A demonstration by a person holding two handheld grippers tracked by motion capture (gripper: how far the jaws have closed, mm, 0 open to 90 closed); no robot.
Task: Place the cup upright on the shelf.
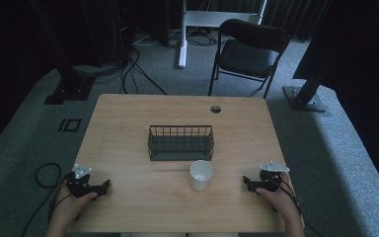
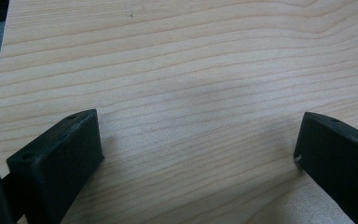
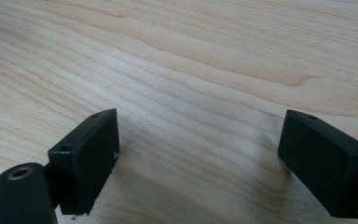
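Note:
A white cup (image 1: 201, 174) stands upright on the wooden table (image 1: 128, 123), just in front of a black wire basket (image 1: 180, 142) at the table's middle. My left gripper (image 1: 103, 186) rests near the front left corner, held by a hand, its jaws pointing right. In the left gripper view the left gripper (image 2: 200, 154) stands open over bare wood. My right gripper (image 1: 247, 182) rests near the front right edge, pointing left toward the cup. The right gripper (image 3: 198, 149) is open too, with only wood grain between its jaws.
A black folding chair (image 1: 249, 52) stands beyond the table's far edge. A round cable hole (image 1: 215, 109) sits near the far right of the tabletop. Cables lie on the grey carpet at the left (image 1: 47, 175), and dark stand bases flank the table.

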